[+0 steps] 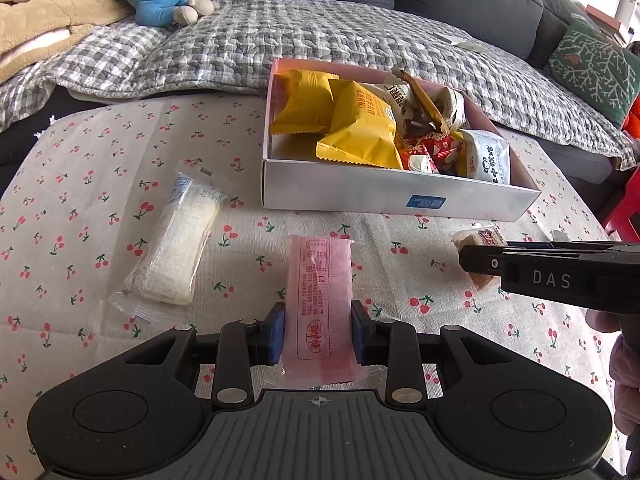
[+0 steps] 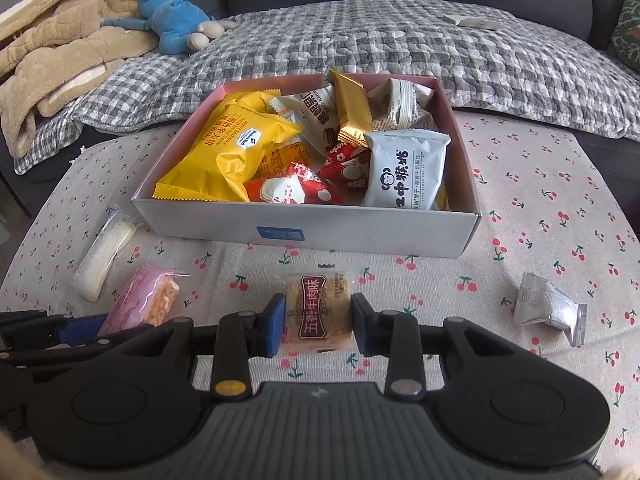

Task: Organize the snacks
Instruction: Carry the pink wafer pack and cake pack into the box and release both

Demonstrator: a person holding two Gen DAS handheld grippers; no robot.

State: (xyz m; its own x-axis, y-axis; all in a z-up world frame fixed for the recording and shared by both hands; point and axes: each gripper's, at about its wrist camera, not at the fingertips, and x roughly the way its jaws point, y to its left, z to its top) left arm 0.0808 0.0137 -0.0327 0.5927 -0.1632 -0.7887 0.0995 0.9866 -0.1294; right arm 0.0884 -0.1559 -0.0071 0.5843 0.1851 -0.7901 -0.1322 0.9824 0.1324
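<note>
Cherry-print cloth (image 1: 100, 184) covers the table in front of a grey sofa draped with a checked quilt (image 1: 320, 36). At far left on the cloth lies a white rice-cracker pack (image 1: 176, 248), untouched. Next, the left gripper (image 1: 318, 332) has its blue pads pressed on the near end of a pink wrapped bar (image 1: 320, 280) that points away toward the box. Beyond, the open cardboard box (image 2: 304, 232) already holds a heap of yellow, red and white packets. To the right, the right gripper (image 2: 318, 322) is clamped on a small brown beef-flavour snack square (image 2: 320, 308), and a silver sachet (image 2: 550, 308) sits loose at far right. Both grips catch only slippery film near one end, so a quick lift could let a packet swing or slide out; the two tools work close together and might knock each other over the box.
</note>
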